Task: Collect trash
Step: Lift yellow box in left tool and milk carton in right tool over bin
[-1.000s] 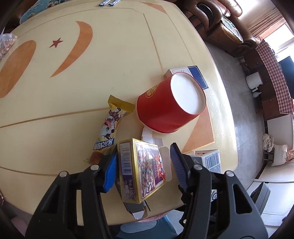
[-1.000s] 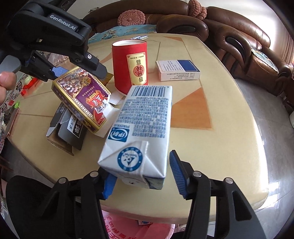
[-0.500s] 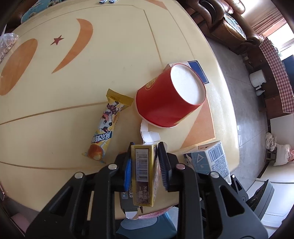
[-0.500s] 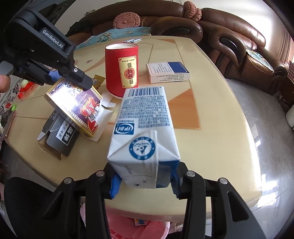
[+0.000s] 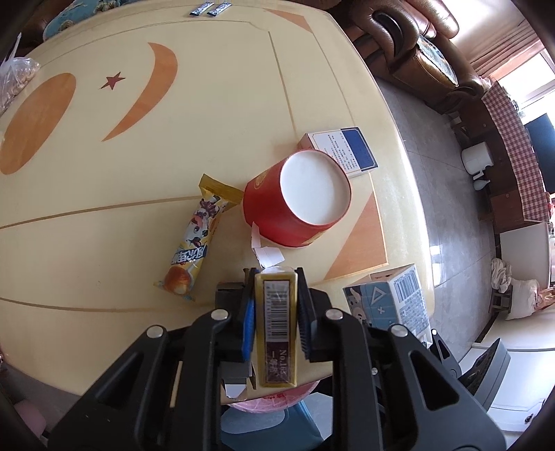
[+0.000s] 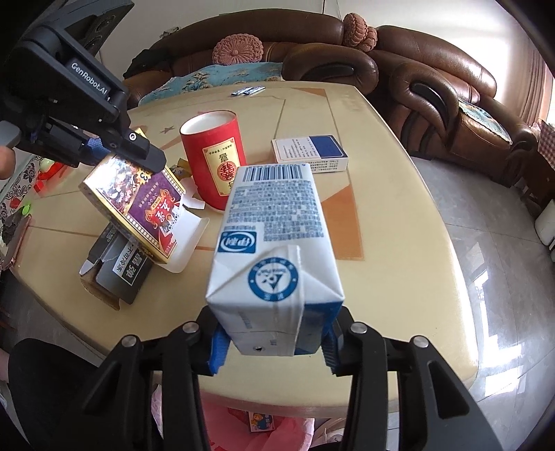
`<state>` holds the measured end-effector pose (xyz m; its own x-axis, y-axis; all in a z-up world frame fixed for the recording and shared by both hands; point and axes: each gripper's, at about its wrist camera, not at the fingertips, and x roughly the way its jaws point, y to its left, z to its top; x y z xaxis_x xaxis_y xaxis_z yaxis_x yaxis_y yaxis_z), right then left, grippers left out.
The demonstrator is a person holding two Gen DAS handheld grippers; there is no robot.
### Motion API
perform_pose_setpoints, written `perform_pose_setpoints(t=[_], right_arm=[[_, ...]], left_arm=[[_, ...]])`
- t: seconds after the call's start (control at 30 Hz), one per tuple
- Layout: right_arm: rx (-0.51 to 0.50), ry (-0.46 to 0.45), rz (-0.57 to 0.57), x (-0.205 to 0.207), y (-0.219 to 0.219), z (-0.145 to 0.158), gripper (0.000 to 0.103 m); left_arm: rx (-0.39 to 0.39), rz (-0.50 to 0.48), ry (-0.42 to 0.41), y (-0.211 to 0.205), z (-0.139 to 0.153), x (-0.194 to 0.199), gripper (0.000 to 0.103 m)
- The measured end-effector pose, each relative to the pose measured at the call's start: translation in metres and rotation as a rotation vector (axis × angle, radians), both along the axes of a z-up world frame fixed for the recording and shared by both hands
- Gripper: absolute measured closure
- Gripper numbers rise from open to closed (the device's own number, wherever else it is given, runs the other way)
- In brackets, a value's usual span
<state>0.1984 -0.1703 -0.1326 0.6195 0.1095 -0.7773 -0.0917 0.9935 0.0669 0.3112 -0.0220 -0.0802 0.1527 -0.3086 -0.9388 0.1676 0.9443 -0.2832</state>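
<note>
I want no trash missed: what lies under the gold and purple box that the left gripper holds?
Under the gold and purple box lies a torn dark carton and a white flap on the table. Anything beneath the carton is hidden.

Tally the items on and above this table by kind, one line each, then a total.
Cardboard boxes: 3 (gold box, blue-white box, torn black box)
Milk carton: 1
Red canister: 1
Snack wrapper: 1
Small sachets: 2
Total: 8

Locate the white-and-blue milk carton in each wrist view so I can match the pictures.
Left wrist: white-and-blue milk carton at lower right, by the table's edge.
Right wrist: the same carton fills the centre, clamped in the right tool.
Shared landmark: the red cylindrical paper tub, upright on the table.
</note>
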Motion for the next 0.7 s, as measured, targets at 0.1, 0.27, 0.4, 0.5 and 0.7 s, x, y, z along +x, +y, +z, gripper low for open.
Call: perform_pose_setpoints(t=[0.1, 0.27, 0.4, 0.5, 0.7], right_arm=[[0.003, -0.007, -0.008, 0.0, -0.002, 0.004, 0.061], [0.005, -0.02, -0.009, 0.002, -0.004, 0.014, 0.061], [-0.002, -0.039, -0.002, -0.002, -0.004, 0.023, 0.061], [0.003, -0.043, 0.004, -0.003, -0.004, 0.03, 0.061], [0.004, -0.07, 0.012, -0.008, -0.005, 0.045, 0.061]], left_arm=[[-0.008, -0.001, -0.002, -0.002, 0.004, -0.001, 0.083], [-0.002, -0.017, -0.034, -0.003, 0.015, -0.007, 0.083], [-0.013, -0.031, -0.063, -0.003, 0.026, -0.012, 0.083], [-0.008, -0.035, -0.079, -0.004, 0.031, -0.015, 0.083], [-0.008, -0.043, -0.112, -0.002, 0.045, -0.029, 0.083]])
